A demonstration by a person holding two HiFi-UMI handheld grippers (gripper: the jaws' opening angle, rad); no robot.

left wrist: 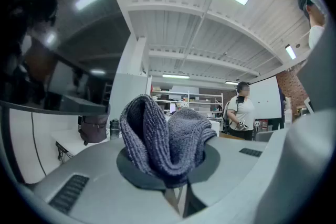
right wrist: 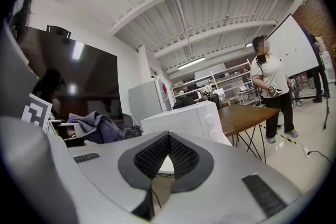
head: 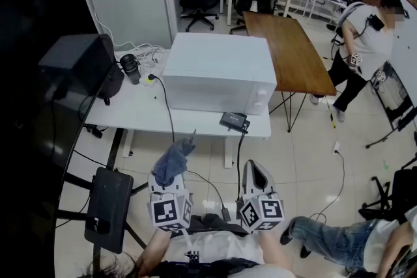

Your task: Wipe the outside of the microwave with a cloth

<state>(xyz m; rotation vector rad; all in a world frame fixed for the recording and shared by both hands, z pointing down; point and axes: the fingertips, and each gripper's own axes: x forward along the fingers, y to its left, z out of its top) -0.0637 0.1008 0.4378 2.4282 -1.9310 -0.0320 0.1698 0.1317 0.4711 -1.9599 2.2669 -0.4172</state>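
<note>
Your left gripper (head: 171,179) clamps the grey cloth (head: 173,161). Your right gripper (head: 255,172) has its jaws pressed together, empty. The microwave (head: 218,73) sits at twelve o'clock on the white table (head: 130,115), well apart from both.

head: steeply down | gripper views: low, forward | head/right share microwave (head: 218,71)

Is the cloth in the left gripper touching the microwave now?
Apart. The head view shows the cloth, clamped in the left gripper, over the floor in front of the table, short of the microwave.
</note>
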